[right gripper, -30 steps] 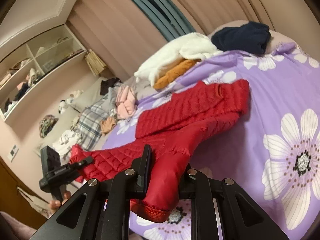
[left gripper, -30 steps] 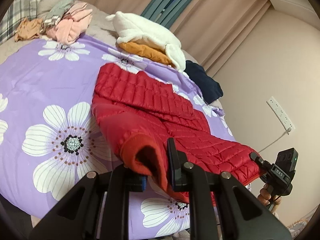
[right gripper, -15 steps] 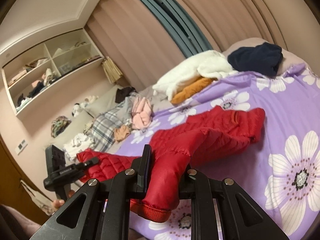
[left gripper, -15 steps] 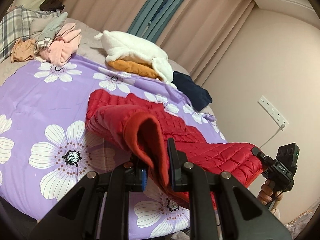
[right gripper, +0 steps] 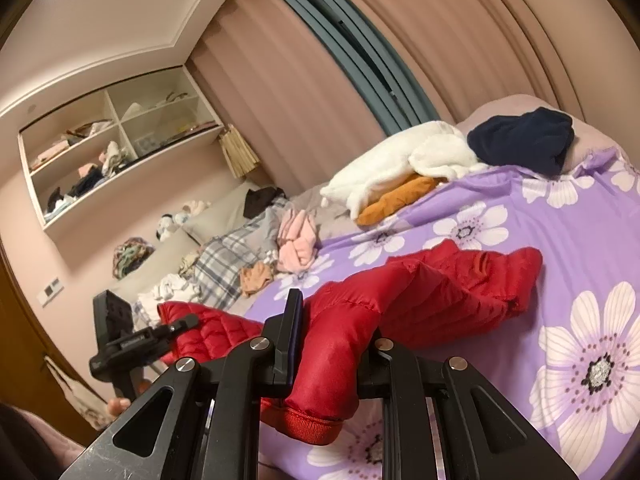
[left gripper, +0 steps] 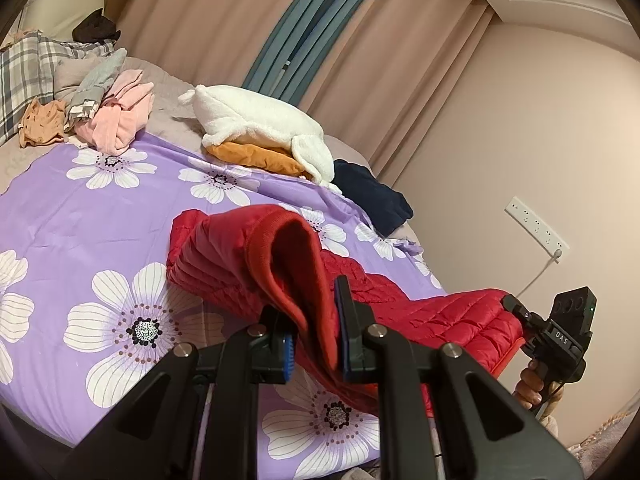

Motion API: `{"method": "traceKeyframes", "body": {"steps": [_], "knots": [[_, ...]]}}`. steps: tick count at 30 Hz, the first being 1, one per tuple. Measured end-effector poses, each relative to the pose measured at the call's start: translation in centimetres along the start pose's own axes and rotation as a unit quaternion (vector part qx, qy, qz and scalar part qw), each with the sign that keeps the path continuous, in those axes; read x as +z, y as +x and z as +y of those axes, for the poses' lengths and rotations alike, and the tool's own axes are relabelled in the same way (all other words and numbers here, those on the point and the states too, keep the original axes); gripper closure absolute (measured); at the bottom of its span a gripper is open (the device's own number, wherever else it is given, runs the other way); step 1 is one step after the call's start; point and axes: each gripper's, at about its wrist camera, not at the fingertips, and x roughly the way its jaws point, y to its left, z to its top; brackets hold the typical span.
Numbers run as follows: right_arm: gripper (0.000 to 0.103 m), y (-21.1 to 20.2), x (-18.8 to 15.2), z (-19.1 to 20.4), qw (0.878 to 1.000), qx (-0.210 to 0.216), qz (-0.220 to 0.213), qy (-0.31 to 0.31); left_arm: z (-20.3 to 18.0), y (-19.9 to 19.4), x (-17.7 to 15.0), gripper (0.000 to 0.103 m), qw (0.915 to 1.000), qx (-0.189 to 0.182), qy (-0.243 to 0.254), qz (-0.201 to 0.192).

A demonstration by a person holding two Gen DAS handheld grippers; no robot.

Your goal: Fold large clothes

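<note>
Now both the left gripper [left gripper: 314,336] and right gripper [right gripper: 334,344] pinch the red jacket's [left gripper: 440,312] 2 near corners, lifted mid-fold; next, carry them to the far edge.

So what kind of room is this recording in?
Most likely a home bedroom: a bed with a purple floral sheet, a plaid pillow at its head, curtains, and open wall shelves holding clothes.

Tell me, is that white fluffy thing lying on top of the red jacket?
No. The white fleece sits on an orange garment further up the bed, apart from the red jacket.
</note>
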Motion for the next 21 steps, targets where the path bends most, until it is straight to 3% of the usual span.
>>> {"method": "traceKeyframes", "body": {"steps": [21], "knots": [[0.083,-1.6,0.6,0.6,0.999,0.023,-0.028,-0.025,-1.6,-1.7,0.5,0.087,0.9994,-0.010,0.025,-0.020]]}}
